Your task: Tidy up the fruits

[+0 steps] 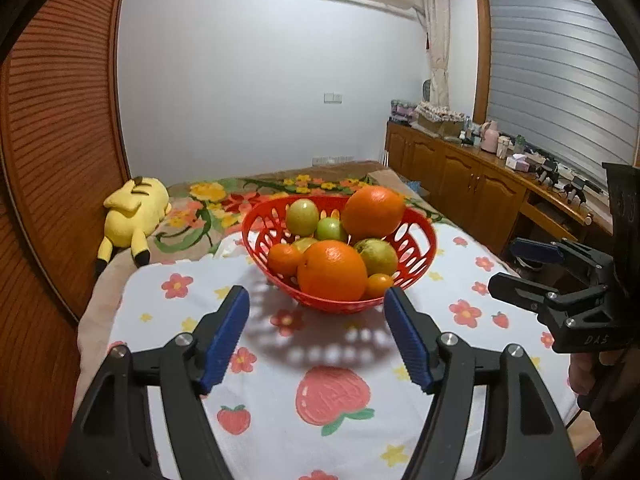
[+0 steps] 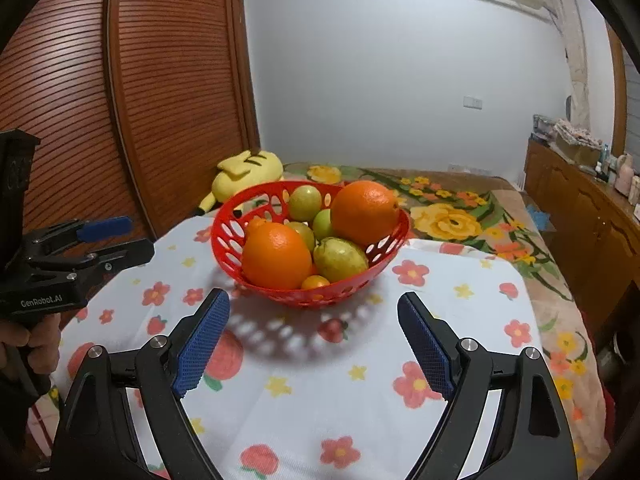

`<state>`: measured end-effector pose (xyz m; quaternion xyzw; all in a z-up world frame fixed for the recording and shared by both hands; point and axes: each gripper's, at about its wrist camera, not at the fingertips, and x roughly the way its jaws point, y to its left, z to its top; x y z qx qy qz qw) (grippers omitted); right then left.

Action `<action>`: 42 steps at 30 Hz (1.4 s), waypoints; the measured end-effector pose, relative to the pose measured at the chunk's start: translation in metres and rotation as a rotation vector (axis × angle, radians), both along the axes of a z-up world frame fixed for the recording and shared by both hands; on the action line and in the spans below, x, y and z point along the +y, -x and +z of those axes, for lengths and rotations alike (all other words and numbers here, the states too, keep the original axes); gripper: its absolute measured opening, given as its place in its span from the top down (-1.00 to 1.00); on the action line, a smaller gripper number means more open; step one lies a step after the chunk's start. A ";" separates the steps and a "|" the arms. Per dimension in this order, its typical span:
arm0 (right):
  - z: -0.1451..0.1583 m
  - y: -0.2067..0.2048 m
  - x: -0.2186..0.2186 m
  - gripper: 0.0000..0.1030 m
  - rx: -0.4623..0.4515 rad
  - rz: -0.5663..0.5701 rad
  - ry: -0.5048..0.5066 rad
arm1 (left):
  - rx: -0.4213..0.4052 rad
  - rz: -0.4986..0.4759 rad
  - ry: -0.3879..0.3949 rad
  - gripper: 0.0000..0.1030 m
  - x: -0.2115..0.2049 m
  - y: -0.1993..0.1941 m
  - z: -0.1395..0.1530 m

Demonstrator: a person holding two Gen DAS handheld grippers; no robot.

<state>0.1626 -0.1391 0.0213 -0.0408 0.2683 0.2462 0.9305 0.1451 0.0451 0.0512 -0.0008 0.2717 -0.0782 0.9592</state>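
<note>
A: Where was the fruit?

B: All in the red basket (image 1: 420, 252), which sat upright on the white cloth (image 1: 280, 360) with strawberry and flower prints. The cloth lay over a floral blanket (image 2: 460, 216).

A: Did the basket have a long axis?

B: It looked slightly oval, its longer side running left to right across both views, mouth facing up. I could not tell more than that through the fisheye.

A: What was inside?

B: One big orange (image 1: 332, 270) at the near rim, another orange (image 1: 373, 212) piled higher at the back right. A pear (image 1: 377, 256) lay between them with its long axis roughly crosswise. Green fruits (image 1: 303, 217) sat behind, a small tangerine (image 1: 284, 258) at the left, and a kumquat (image 1: 379, 285) touched the near rim.

A: And the grippers?

B: The left gripper (image 1: 316, 300) had its blue pads spread wide, holding nothing, just in front of the basket. The right gripper (image 2: 314, 304) was the same: pads wide apart, empty, pointed at the basket from the near side. Each showed at the edge of the other's view.

A: Anything in the way?

B: Nothing lay between the pads and the basket. A yellow plush (image 1: 134, 212) lay well to the far left against the wardrobe (image 1: 52, 120), and a cluttered sideboard (image 1: 480, 176) ran along the right.
</note>
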 end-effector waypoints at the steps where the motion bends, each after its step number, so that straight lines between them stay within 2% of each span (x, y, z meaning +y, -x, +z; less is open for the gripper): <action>1: 0.003 0.004 -0.002 -0.71 -0.009 -0.009 -0.002 | -0.009 0.001 -0.002 -0.38 -0.001 0.004 0.003; 5: 0.007 0.012 -0.010 -0.71 -0.026 -0.029 -0.021 | -0.043 0.002 0.004 -0.42 -0.003 0.020 0.013; 10: 0.015 0.024 -0.015 -0.73 -0.068 -0.046 -0.045 | -0.106 0.021 -0.008 -0.79 -0.006 0.040 0.023; 20: 0.025 0.045 -0.016 -0.74 -0.138 -0.083 -0.056 | -0.120 0.113 -0.013 -0.80 -0.001 0.052 0.029; 32: 0.020 0.062 -0.016 -0.74 -0.178 -0.123 -0.067 | -0.118 0.120 -0.013 -0.80 -0.004 0.062 0.016; 42: 0.010 0.064 -0.016 -0.74 -0.169 -0.134 -0.067 | -0.097 0.135 -0.008 -0.80 -0.002 0.062 -0.001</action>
